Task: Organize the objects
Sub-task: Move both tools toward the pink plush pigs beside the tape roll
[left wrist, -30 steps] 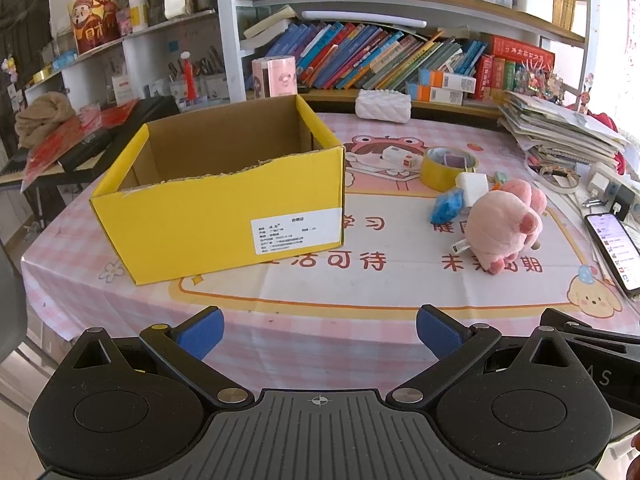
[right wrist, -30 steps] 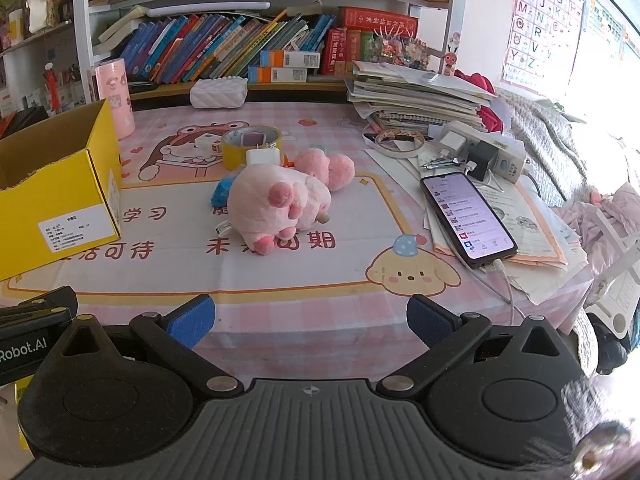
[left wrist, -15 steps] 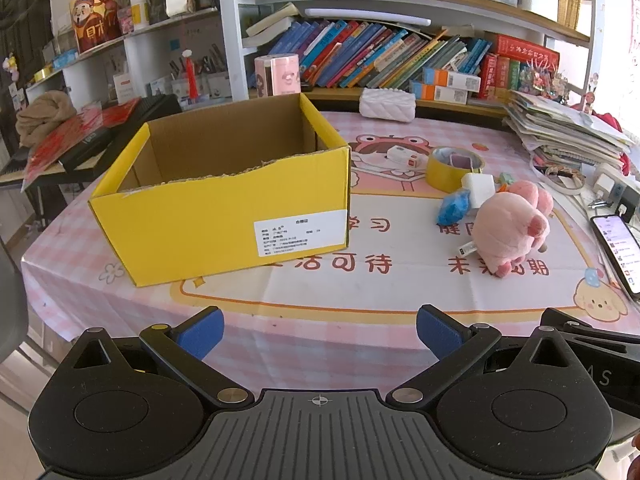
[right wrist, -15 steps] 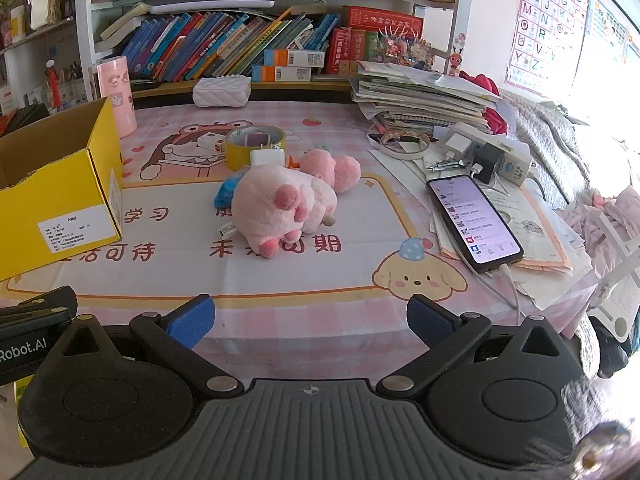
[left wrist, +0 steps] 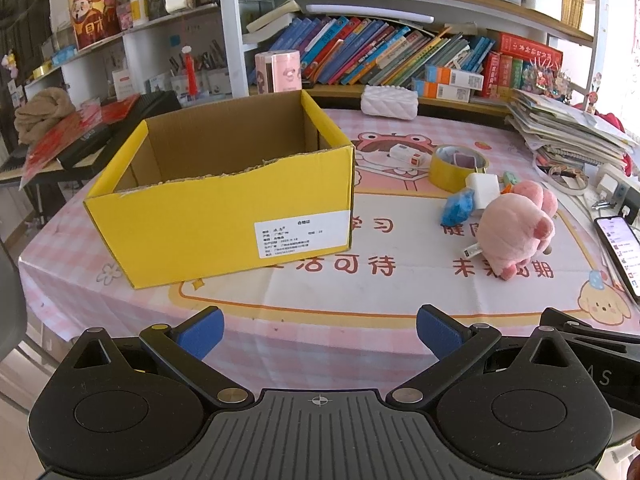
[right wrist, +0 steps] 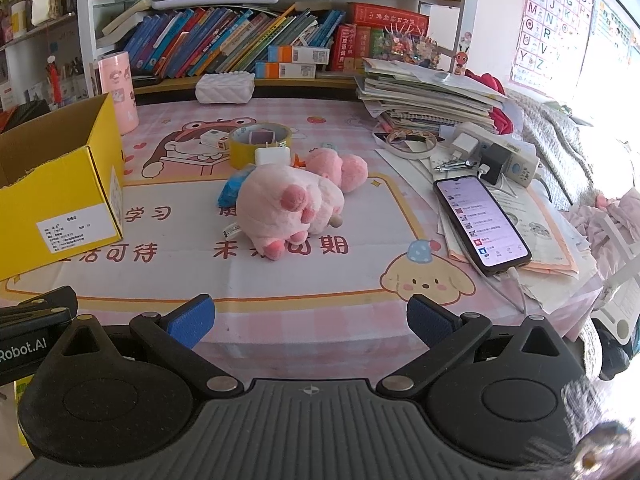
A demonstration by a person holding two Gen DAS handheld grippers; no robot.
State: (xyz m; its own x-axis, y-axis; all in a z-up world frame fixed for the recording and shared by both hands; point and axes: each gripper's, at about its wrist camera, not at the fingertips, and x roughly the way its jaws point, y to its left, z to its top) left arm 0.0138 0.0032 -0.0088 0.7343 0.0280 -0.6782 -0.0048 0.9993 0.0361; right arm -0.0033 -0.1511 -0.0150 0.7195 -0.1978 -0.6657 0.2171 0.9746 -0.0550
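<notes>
1. Currently I see the left gripper (left wrist: 319,330) and right gripper (right wrist: 311,320) spread wide, both empty.
2. Pink plush toy (right wrist: 286,204) lies right of the yellow box (left wrist: 224,196), apart.

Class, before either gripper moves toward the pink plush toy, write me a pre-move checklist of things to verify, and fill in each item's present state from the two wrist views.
1. Right gripper open and holding nothing: ok.
2. Left gripper open and holding nothing: ok.
3. Yellow cardboard box open on top: ok. Whether it holds anything: cannot tell, its floor is hidden.
4. Pink plush toy lies free on the tablecloth, nothing on top of it: ok.
5. Things crowding the toy: not ok. A blue wrapper and a white charger sit right against it.
6. Phone clear of the toy: ok, it lies apart to the right.
</notes>
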